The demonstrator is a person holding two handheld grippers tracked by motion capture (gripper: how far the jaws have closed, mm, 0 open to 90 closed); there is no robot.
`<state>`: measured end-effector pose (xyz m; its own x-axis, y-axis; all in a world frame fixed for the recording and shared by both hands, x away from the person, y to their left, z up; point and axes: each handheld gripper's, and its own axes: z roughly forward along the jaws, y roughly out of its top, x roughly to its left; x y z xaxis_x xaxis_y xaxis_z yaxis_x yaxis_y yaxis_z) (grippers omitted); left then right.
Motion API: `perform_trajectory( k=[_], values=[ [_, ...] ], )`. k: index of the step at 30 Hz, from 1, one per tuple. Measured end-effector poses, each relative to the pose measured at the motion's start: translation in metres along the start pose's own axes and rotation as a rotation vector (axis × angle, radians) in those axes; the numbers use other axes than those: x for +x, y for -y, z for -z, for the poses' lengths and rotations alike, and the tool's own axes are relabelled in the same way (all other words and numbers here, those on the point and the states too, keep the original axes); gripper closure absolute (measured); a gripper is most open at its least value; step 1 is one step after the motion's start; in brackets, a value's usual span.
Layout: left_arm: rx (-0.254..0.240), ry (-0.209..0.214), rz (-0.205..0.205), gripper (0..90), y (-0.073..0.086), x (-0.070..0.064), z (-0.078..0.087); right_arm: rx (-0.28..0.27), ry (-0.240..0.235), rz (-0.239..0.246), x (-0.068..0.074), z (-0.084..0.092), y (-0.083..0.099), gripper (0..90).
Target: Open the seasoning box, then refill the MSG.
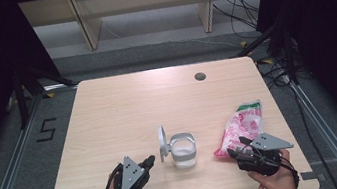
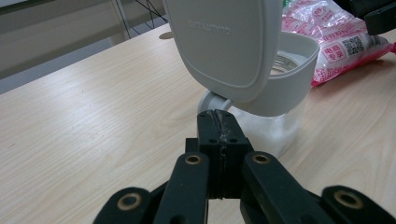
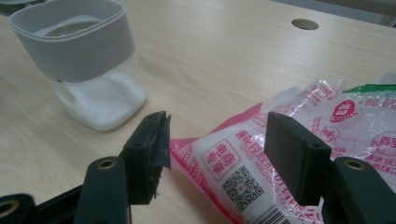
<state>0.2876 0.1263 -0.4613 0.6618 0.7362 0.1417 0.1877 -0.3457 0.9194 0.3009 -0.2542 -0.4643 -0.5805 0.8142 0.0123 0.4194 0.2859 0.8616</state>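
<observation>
Left gripper (image 2: 219,128): fingers clenched pad to pad, nothing between them, tips just short of the hinge at the foot of the raised lid (image 2: 224,42). Judged a nudging or steadying stance beside the container, not a grasp. Right gripper (image 3: 212,149): fingers released and spread, straddling the near end of the pink-and-white bag (image 3: 243,172); pads apart from the film on both sides, so no grip yet. Judged lined up to pinch that end. Outward, in the high view: the container (image 1: 183,150) stands upright near the middle of the surface (image 1: 118,112), at about two o'clock from the left gripper (image 1: 149,161), its lid (image 1: 162,143) flipped up on the nine o'clock side, mouth open, white granules low in the clear base. The open lid suggests it is ready to be filled. The bag (image 1: 242,126) lies flat at three o'clock from the container, near but apart, its long axis running from seven to one o'clock, the lower end at the right gripper (image 1: 240,149). A round cable hole (image 1: 199,76) sits at the far edge, about one o'clock.
</observation>
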Motion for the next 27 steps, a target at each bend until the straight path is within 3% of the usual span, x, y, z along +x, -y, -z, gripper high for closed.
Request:
perform_trajectory(
  k=[2, 3, 4, 5, 7, 9, 10, 11, 12, 13, 16, 17, 18, 19, 20, 22, 27],
  values=[
    [-0.002, 0.007, -0.008, 89.3, -0.003, 0.0, 0.002, 0.004, -0.002, 0.0, 0.001, 0.0, 0.0, 40.4],
    [0.005, 0.003, 0.008, 89.2, -0.004, 0.0, 0.003, 0.017, 0.012, -0.04, 0.006, 0.002, 0.001, 40.4],
    [0.01, 0.002, 0.026, 89.3, -0.005, 0.0, 0.002, 0.005, 0.0, -0.017, 0.005, 0.0, 0.001, 40.4],
    [0.01, 0.001, 0.02, 89.3, -0.006, 0.001, 0.001, 0.003, -0.006, 0.009, 0.004, -0.001, 0.001, 40.4],
    [-0.001, 0.007, -0.011, 89.3, -0.008, 0.005, -0.002, 0.016, -0.014, 0.006, 0.007, -0.001, 0.002, 40.4],
    [0.005, 0.01, 0.03, 89.3, -0.009, 0.004, -0.002, 0.01, -0.001, 0.009, 0.009, -0.001, 0.002, 40.4],
    [-0.012, 0.016, 0.0, 89.3, -0.01, 0.006, -0.004, 0.02, -0.011, 0.017, 0.009, -0.001, 0.002, 40.4],
    [0.0, 0.014, 0.03, 89.3, -0.01, 0.004, -0.004, 0.016, -0.019, 0.006, 0.01, -0.001, 0.002, 40.4],
    [-0.014, 0.013, 0.0, 89.3, -0.012, 0.006, -0.004, 0.017, -0.011, 0.018, 0.01, 0.0, 0.002, 40.4],
    [-0.004, 0.011, 0.015, 89.3, -0.012, 0.005, -0.004, 0.007, 0.003, 0.047, 0.009, -0.001, 0.002, 40.4],
    [-0.015, 0.018, -0.007, 89.3, -0.015, 0.007, -0.004, 0.014, -0.024, 0.016, 0.012, -0.001, 0.003, 40.5],
    [-0.007, 0.015, 0.033, 89.3, -0.014, 0.006, -0.004, 0.013, -0.023, 0.009, 0.013, 0.0, 0.003, 40.5],
    [-0.018, 0.017, 0.003, 89.3, -0.015, 0.008, -0.005, 0.023, -0.021, 0.021, 0.012, 0.0, 0.003, 40.5],
    [-0.019, 0.019, -0.002, 89.3, -0.016, 0.008, -0.005, 0.02, -0.026, 0.018, 0.013, 0.001, 0.004, 40.5],
    [-0.019, 0.023, 0.026, 89.3, -0.016, 0.006, -0.005, 0.019, -0.025, 0.04, 0.012, 0.001, 0.004, 40.5],
    [-0.021, 0.019, 0.001, 89.3, -0.018, 0.008, -0.006, 0.016, -0.03, 0.01, 0.014, 0.002, 0.005, 40.5],
    [-0.024, 0.023, 0.008, 89.3, -0.021, 0.01, -0.008, 0.016, -0.044, 0.022, 0.016, 0.004, 0.007, 40.5]
  ],
)
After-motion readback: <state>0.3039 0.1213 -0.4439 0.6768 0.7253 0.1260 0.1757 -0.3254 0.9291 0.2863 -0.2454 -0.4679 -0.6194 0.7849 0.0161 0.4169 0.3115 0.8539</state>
